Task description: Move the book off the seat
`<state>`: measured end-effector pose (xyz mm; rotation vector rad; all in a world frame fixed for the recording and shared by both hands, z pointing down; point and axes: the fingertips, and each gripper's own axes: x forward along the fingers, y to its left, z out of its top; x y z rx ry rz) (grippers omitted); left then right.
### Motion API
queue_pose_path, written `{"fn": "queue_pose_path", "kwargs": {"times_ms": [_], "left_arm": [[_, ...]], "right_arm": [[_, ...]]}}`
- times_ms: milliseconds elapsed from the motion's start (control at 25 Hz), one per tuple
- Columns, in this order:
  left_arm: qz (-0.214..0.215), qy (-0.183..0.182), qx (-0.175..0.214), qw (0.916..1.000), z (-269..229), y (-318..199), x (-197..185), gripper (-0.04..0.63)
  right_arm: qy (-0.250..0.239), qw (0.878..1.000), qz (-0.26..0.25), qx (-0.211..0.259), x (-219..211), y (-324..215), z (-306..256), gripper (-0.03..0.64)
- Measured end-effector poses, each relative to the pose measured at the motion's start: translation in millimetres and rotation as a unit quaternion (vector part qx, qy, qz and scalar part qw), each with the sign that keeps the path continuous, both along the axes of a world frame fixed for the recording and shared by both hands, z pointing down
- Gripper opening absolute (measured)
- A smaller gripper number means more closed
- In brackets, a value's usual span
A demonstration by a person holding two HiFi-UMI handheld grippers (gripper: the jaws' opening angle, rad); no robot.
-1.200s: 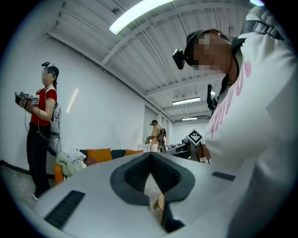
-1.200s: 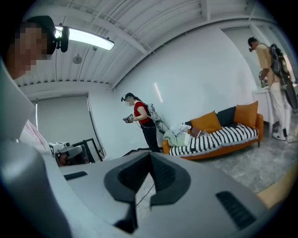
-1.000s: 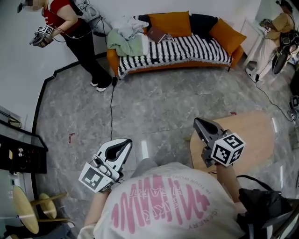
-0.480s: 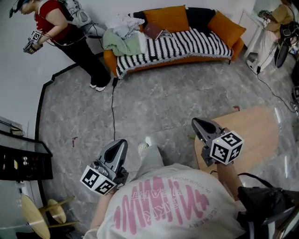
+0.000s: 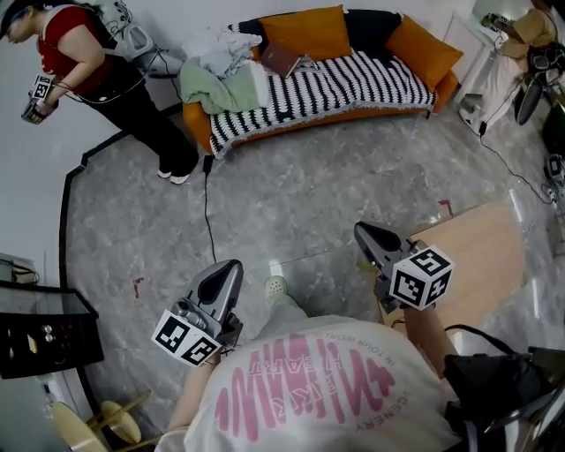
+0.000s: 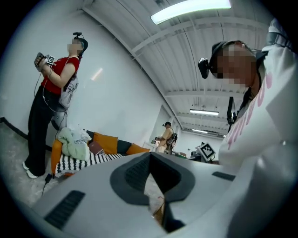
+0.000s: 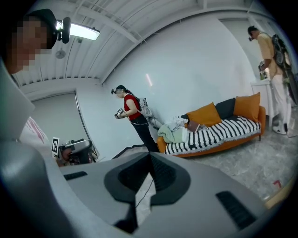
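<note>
Grey marbled floor (image 5: pixel 291 194) stretches ahead of the 2 grippers to an orange sofa (image 5: pixel 353 84) by the wall. Well ahead of both, the book (image 5: pixel 284 58) lies on the striped seat, just beside a heap of clothes (image 5: pixel 225 75). The left gripper (image 5: pixel 229 267) and right gripper (image 5: pixel 363 233) each have jaws pressed together, holding nothing.

Sofa (image 5: pixel 194 125), orange, against the far wall. Seat covered by a striped throw (image 5: pixel 353 84). Left end: heap of clothes (image 5: pixel 221 75). Just right of the heap, toward the back: book (image 5: pixel 284 58), propped against an orange cushion (image 5: pixel 305 33). Further right along the back: dark cushion (image 5: pixel 372 26), then an end cushion (image 5: pixel 425 48). Floor (image 5: pixel 309 203), grey marble: black cable (image 5: pixel 207 212) trailing from the sofa's left front corner.
</note>
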<state>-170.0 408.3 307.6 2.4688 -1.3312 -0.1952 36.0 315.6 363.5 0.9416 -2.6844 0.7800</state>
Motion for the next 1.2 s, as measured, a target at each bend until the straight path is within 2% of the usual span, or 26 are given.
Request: {"fn": "queue_pose_path", "kwargs": {"times_ms": [280, 560, 960, 1200], "left_arm": [[0.049, -0.015, -0.001, 0.9987, -2.4, -58.0, -19.5, 0.006], [0.073, -0.018, -0.002, 0.9972, -2.1, -102.2, -58.4, 0.006], [0.102, -0.025, 0.008, 0.9945, 3.4, -139.3, -96.0, 0.006], [0.110, -0.021, 0.007, 0.9937, 10.2, -146.7, -103.6, 0.006]], "right_arm": [[0.001, 1.000, 0.027, -0.014, -30.0, -45.2, 5.3, 0.009], [-0.001, 0.999, 0.046, -0.015, -73.0, -82.0, 3.9, 0.009], [-0.005, 0.998, 0.067, -0.018, -111.9, -111.2, 11.1, 0.009], [0.007, 0.997, 0.081, -0.011, -112.3, -119.1, 13.0, 0.009]]}}
